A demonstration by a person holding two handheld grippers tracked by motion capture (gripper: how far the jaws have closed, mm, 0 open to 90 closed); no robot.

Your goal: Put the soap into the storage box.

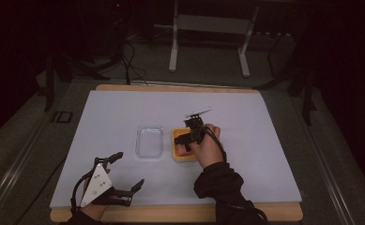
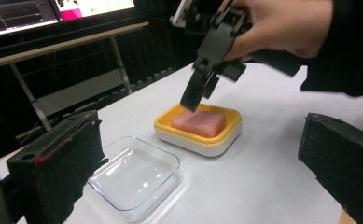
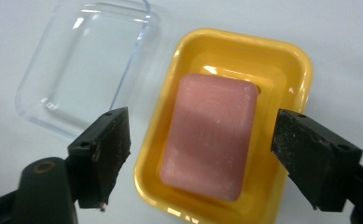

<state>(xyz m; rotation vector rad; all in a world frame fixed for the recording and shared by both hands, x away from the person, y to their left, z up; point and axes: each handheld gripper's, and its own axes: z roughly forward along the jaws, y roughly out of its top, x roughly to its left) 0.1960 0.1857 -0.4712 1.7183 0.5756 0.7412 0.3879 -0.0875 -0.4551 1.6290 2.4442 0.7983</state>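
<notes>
Counter [image 1: 124, 108]: flat, covered by a pale matte sheet.

Clear lid [image 3: 83, 60]: transparent rigid plastic, rounded rectangle, lies beside the yellow dish on the side of the right tongs' left jaw, apparently touching or just beside it.

Yellow dish [image 3: 293, 70]: glossy, rounded corners, white base; sits directly under the right tongs [image 3: 200, 149].

Pink soap bar [image 3: 212, 135]: smooth, slightly chalky block, lies flat in the dish. Its long axis runs between the jaws, away from the camera, so the jaws face its two long sides.

Right tongs: jaws wide apart, holding nothing, straddling the bar from above.

Left tongs [image 1: 126, 171]: well apart, wide open, empty. The right hand is nearer.
</notes>
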